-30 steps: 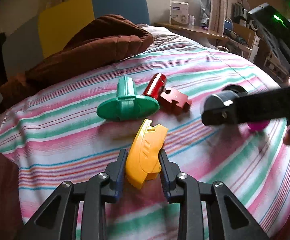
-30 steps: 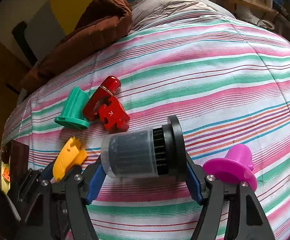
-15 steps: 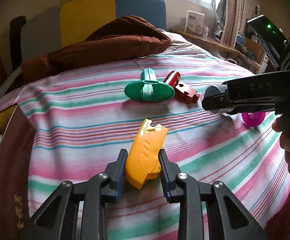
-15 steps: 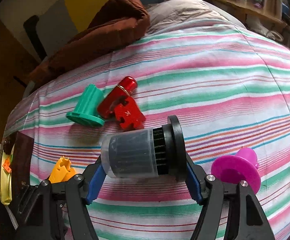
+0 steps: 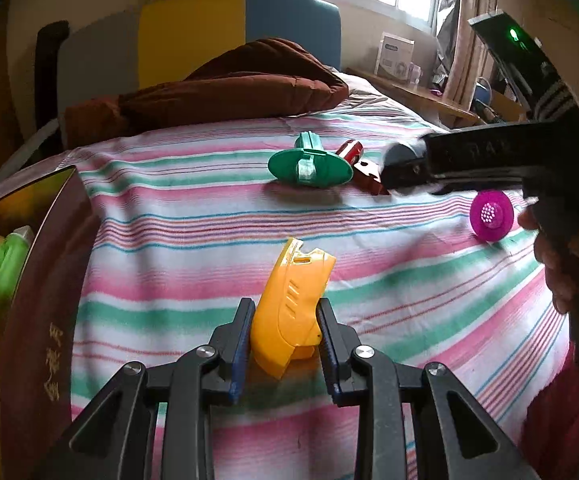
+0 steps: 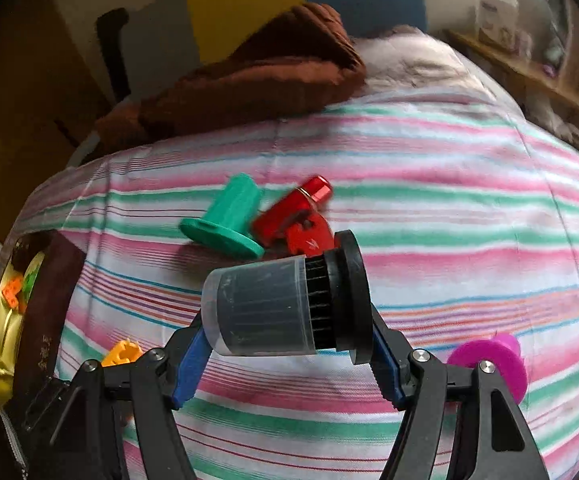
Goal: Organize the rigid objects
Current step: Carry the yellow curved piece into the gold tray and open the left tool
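Fingers of the left hand-held gripper [image 5: 285, 332] clamp a yellow plastic piece [image 5: 291, 304] above the bed's [image 5: 193, 240] near edge; the right hand-held gripper [image 6: 289, 344] pinches a black capped cylinder [image 6: 285, 308].

I see the flanged spool [image 5: 309, 166] lying on the bedspread [image 5: 193, 220] ahead of me, with the small canister [image 6: 293, 210] touching its right side and the puzzle-shaped block [image 6: 309, 238] just before that. The disc-based piece [image 5: 491, 213] sits well apart to the right. The box [image 5: 37, 280] stands at the bed's left edge, holding what may be toys. The quilt [image 5: 229, 88] is heaped behind everything.
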Tool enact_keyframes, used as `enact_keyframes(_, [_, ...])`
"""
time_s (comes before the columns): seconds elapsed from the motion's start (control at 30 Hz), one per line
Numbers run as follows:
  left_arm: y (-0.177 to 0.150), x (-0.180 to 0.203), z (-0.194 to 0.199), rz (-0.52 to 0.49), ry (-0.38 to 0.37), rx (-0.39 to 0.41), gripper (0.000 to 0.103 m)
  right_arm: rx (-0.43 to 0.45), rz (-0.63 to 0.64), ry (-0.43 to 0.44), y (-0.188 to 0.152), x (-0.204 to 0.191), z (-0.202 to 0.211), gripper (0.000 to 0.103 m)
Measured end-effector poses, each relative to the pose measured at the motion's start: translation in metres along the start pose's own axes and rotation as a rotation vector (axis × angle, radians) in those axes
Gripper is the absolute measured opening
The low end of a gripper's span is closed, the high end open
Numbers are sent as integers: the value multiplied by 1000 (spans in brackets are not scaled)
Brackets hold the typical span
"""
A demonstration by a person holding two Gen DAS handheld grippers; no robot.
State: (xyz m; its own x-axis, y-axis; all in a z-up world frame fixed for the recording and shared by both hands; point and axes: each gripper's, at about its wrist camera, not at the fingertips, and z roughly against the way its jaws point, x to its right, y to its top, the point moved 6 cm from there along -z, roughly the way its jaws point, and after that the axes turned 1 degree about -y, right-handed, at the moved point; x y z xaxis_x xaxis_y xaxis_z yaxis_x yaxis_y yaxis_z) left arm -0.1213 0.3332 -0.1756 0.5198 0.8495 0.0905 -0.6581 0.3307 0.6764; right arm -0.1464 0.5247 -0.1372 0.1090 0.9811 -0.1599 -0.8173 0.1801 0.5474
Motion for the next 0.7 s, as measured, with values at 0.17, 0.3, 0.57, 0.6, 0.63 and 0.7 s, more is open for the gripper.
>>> enact_keyframes(0.17, [-6,3,8,-12,-2,13,30,31,60,13,2,-15,4,70])
enact_keyframes(0.3, [-11,-1,16,11,9,11,30,37,73,14,2,-19,4,70])
enact_keyframes(0.57, [-16,11,59,3,-94,66,30,47,106,19,0,-25,7,70])
enact_keyframes(0.6, [-16,13,65,-7,-101,75,30,46,113,19,0,-26,7,70])
enact_keyframes(0.63, [-16,14,68,-15,-104,81,30,46,116,19,0,-26,7,70])
enact_keyframes(0.7, [-16,14,77,-27,-103,95,30,45,126,18,-1,-28,7,70])
